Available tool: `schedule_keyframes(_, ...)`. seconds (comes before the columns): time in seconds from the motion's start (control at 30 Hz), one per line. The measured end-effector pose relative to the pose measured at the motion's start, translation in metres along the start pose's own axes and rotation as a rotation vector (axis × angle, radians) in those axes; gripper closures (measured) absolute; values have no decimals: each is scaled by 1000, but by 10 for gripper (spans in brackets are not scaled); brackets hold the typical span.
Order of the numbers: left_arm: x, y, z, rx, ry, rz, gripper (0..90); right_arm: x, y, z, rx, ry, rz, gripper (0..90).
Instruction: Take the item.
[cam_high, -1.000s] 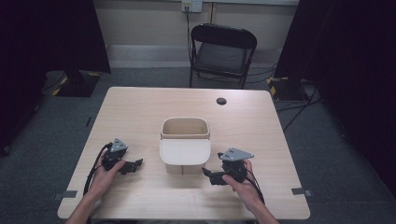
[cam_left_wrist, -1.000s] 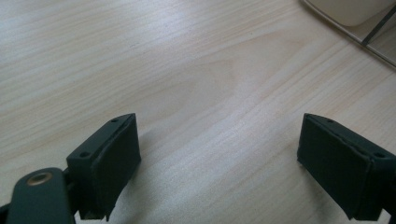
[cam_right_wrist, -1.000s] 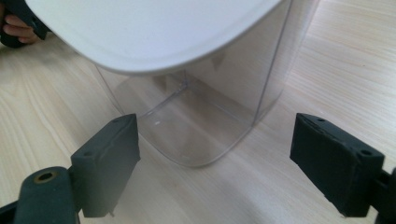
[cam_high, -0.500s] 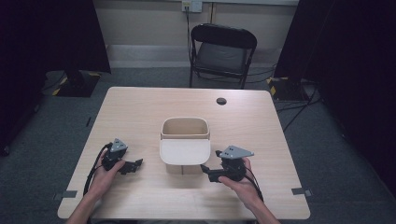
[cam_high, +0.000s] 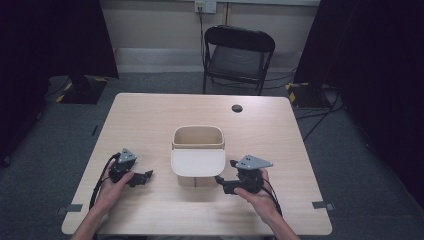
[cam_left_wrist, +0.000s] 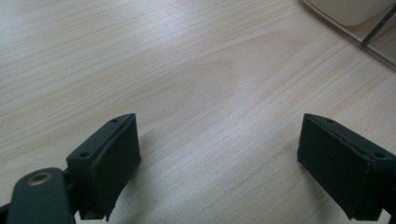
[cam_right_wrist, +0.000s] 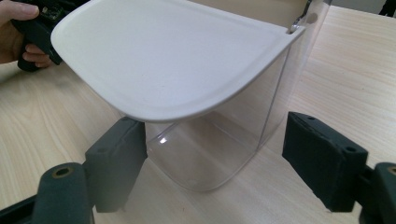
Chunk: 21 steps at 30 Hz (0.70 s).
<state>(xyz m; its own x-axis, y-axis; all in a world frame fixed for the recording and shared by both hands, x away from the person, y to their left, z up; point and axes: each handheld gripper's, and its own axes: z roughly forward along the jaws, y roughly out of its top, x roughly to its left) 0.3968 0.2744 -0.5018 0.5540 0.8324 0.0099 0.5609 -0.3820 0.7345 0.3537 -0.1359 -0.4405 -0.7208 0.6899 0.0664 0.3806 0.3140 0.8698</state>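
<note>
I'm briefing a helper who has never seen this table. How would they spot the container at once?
Start at the wooden table in front of the black folding chair. Near its middle, between the two hand-held grippers, stands the container. It has clear walls, and its white lid is flipped open toward the person.

The tabletop (cam_high: 150, 120) was pale wood-grain laminate, smooth with a low sheen. The container (cam_right_wrist: 219, 149) had clear, glossy plastic walls that showed a bright highlight; its lid (cam_right_wrist: 173, 56) was white plastic, smooth and satin. The right gripper (cam_right_wrist: 215, 158) carried matt black jaw blocks with a faintly textured face and recessed screw holes; the left gripper (cam_left_wrist: 219, 163) matched it, with a brass-coloured metal insert at its base. The chair (cam_high: 239, 55) had a dull black padded seat on a black metal frame
</note>
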Motion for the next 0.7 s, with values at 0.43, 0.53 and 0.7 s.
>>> schedule_keyframes(0.43, 0, 0, 0, 0, 0, 1, 124, 4, 3, 1, -4, 19, -9, 205)
schedule_keyframes(0.53, 0, 0, 0, 0, 0, -1, 124, 4, 3, 0, -9, 21, -9, 204)
schedule_keyframes(0.7, 0, 0, 0, -2, 0, -2, 124, 6, 4, -2, -27, 17, -12, 219)
